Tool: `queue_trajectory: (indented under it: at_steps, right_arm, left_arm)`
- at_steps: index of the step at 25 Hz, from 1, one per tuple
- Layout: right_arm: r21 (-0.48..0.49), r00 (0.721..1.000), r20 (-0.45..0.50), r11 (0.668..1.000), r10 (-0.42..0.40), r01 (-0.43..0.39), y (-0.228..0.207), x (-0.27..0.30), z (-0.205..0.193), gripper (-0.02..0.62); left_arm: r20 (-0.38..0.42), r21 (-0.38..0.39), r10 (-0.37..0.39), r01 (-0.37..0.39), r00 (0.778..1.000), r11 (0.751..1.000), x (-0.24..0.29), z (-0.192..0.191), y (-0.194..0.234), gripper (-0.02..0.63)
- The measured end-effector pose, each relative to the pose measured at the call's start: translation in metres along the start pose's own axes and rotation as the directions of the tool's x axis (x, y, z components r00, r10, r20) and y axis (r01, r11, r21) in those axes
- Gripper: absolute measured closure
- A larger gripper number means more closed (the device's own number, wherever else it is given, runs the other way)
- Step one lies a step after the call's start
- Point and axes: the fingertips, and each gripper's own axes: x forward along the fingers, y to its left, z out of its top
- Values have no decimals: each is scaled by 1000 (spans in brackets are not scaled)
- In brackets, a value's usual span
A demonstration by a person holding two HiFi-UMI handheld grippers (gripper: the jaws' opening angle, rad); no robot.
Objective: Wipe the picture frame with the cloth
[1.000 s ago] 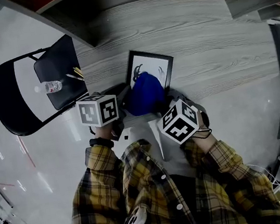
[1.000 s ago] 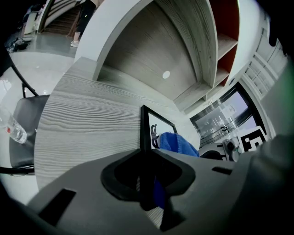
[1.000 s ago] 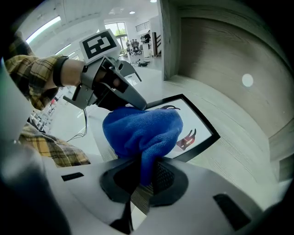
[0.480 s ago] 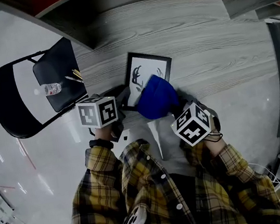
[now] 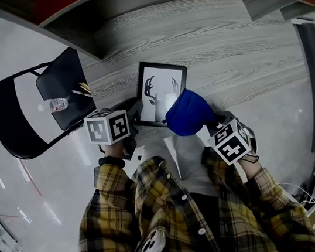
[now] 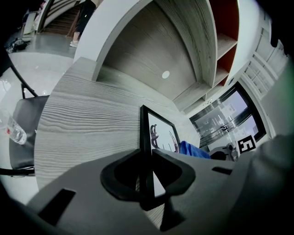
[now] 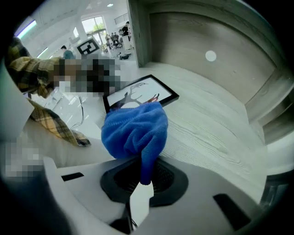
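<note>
A black picture frame [image 5: 161, 91] with an antler drawing lies on the grey wood table [image 5: 234, 51]. My left gripper [image 5: 135, 117] is shut on the frame's near left edge; in the left gripper view the black edge [image 6: 146, 156] stands between the jaws. My right gripper [image 5: 206, 124] is shut on a blue cloth [image 5: 189, 112], which bunches over the frame's near right corner. In the right gripper view the cloth [image 7: 135, 128] hangs from the jaws in front of the frame [image 7: 142, 94]. The picture's glass is mostly uncovered.
A black folding chair [image 5: 59, 87] stands left of the table, holding a water bottle [image 5: 56, 104] and thin sticks [image 5: 84, 87]. A curved wall [image 5: 143, 0] closes off the table's far side. The person's plaid sleeves fill the near foreground.
My right gripper has drawn the blue cloth right and toward the person, off the middle of the picture, uncovering the drawing. The left gripper has kept its hold on the frame.
</note>
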Motion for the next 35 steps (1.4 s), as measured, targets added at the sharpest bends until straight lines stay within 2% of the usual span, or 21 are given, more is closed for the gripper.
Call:
queue_trajectory:
  at_steps: [3, 5, 8, 11, 15, 19, 25, 30, 32, 35]
  right_arm:
    - [53, 993, 110, 998, 37, -43, 5, -26, 19, 555]
    - [83, 979, 196, 994, 54, -71, 6, -49, 35, 555]
    - [103, 947, 316, 990, 62, -100, 7, -85, 58, 555]
    - [99, 900, 431, 988, 64, -117, 6, -124, 85, 555]
    - [77, 813, 579, 988, 67, -136, 6, -180, 119, 555]
    - [50, 704, 707, 988, 66, -143, 3, -231, 150, 555]
    - [14, 520, 853, 995, 40, -99, -8, -293, 187, 555]
    - [-30, 381, 923, 996, 59, -81, -8, -331, 195, 555]
    - [-35, 347, 936, 995, 64, -91, -9, -338, 194, 555]
    - [-43, 329, 941, 993, 78, -112, -14, -341, 192, 555]
  left_arm:
    - [-10, 32, 66, -65, 998, 997, -7, 1, -3, 529]
    - [13, 57, 89, -90, 996, 994, -15, 7, -8, 529]
    - [83, 62, 89, -94, 993, 994, -34, 25, -21, 529]
    - [156, 63, 60, -71, 986, 996, -58, 50, -39, 529]
    - [267, 106, -7, -22, 964, 994, -93, 82, -79, 531]
    - [369, 213, -97, 17, 924, 977, -129, 111, -136, 540]
    - [457, 414, -229, 22, 859, 910, -170, 149, -224, 597]
    - [502, 519, -336, 34, 797, 854, -191, 160, -276, 600]
    - [510, 538, -350, 26, 786, 843, -194, 157, -286, 600]
    - [504, 557, -359, 21, 785, 830, -193, 153, -296, 600]
